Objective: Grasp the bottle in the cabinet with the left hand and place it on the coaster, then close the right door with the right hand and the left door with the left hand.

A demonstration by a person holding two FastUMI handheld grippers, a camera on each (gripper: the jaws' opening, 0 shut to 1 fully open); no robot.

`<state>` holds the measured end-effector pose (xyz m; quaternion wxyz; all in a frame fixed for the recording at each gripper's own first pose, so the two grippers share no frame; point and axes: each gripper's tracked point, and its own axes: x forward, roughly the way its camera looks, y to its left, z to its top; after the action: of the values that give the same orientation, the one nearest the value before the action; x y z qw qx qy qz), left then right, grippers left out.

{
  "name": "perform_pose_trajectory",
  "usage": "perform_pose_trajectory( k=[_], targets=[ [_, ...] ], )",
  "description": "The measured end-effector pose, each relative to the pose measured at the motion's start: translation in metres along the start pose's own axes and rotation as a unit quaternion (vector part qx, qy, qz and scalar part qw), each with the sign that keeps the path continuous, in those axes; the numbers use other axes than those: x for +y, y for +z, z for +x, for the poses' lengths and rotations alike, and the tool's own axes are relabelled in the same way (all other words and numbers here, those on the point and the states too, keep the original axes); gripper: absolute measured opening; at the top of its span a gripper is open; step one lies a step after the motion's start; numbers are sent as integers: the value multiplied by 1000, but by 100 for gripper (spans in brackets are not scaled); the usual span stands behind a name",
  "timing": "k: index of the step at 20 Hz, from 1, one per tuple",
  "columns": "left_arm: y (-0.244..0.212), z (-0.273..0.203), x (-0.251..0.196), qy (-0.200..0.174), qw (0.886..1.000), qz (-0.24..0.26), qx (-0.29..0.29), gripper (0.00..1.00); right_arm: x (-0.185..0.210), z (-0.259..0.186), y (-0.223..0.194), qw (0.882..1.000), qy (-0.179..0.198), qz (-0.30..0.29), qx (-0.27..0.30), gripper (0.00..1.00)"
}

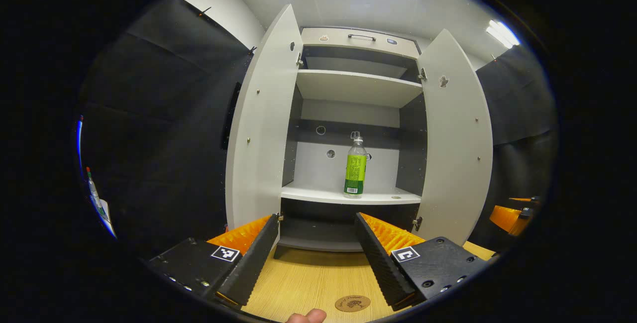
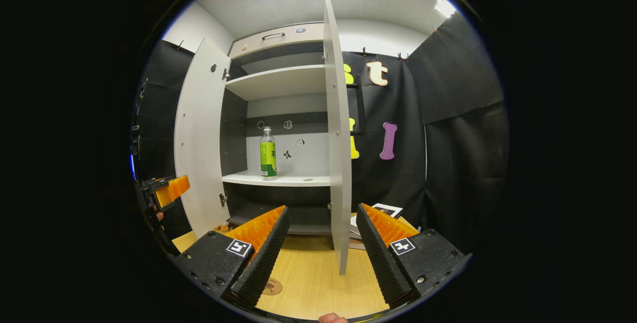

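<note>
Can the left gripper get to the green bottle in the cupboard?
Probably yes. Both doors stand open, the bottle stands alone on the shelf, and the open left gripper faces it with nothing between.

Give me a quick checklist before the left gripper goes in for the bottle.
1. Bottle upright on the cabinet shelf: ok.
2. Left gripper open, holding nothing: ok.
3. Left door and right door swung open: ok.
4. Nothing between the fingers and the bottle: ok.
5. Coaster bare on the wooden table: ok.
6. Right gripper open, back from the cabinet: ok.
</note>
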<state>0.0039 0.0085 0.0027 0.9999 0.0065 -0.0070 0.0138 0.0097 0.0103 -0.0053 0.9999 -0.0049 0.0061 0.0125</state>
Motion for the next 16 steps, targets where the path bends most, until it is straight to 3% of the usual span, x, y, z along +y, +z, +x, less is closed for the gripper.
perform_pose_trajectory(
  k=[16],
  targets=[
    [-1, 15, -9, -19, 1000, -21, 14, 95, -5, 7, -1, 1000, -14, 1, 6, 83]
  ],
)
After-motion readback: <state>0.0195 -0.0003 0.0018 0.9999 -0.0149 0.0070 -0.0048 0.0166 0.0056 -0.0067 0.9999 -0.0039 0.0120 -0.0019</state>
